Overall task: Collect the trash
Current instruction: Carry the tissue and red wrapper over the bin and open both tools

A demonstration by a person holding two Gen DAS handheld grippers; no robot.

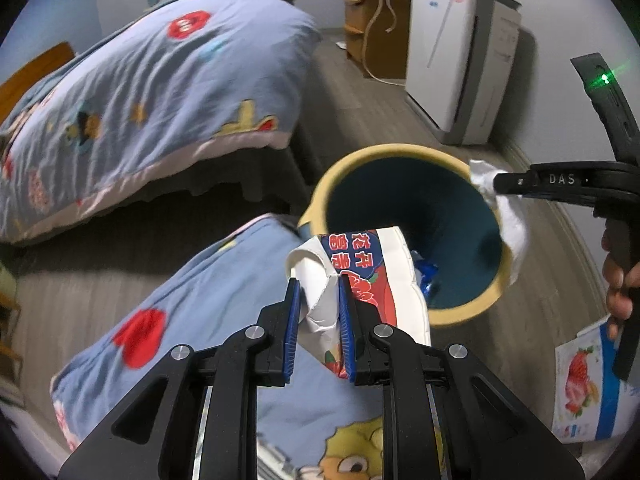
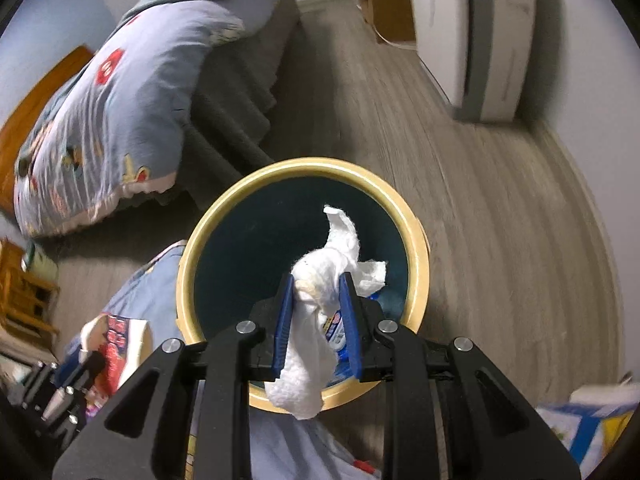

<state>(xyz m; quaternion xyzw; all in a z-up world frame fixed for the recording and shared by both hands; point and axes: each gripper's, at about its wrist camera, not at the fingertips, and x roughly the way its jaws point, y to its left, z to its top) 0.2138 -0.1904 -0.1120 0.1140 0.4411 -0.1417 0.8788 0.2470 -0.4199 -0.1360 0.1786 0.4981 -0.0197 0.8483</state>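
Observation:
A round bin with a cream rim and dark teal inside stands on the floor; it also shows in the right wrist view. My left gripper is shut on a red, white and blue food wrapper held at the bin's near rim. My right gripper is shut on a crumpled white tissue above the bin's opening; the tissue also shows in the left wrist view. A blue wrapper lies inside the bin.
A bed with a blue cartoon quilt is at the left, and a second quilt lies under my left gripper. A white appliance and a wooden cabinet stand at the back. A strawberry-print package lies at the right.

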